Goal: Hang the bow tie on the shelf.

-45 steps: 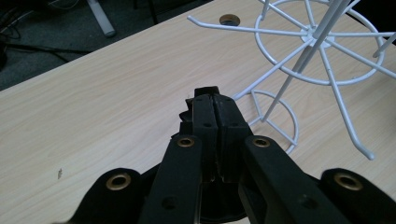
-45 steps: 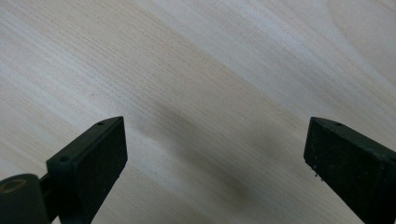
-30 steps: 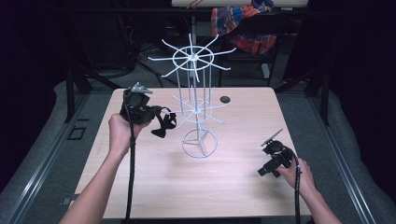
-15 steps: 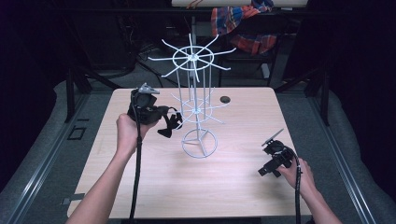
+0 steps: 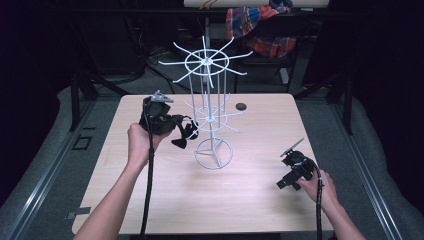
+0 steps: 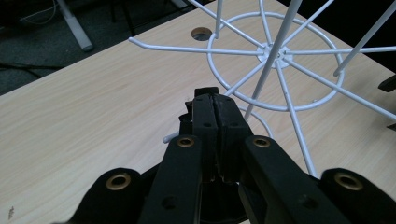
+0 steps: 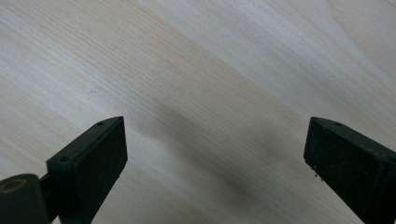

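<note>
White wire makes up the tall rack [image 5: 210,120] that stands near the middle of the light wood table [image 5: 150,200]. It has a ring of hooks at the top, a smaller ring lower down, and a round foot. The left gripper [image 5: 182,132] is held up off the table in the left hand [image 5: 139,142], right beside the lower ring. In the left gripper view its jaws are pressed together, and something small and black sticks out between them, too dark to name. The right gripper [image 5: 284,184] sits low near the right side of the table, well away from the rack. Its jaws are spread wide over bare wood.
</note>
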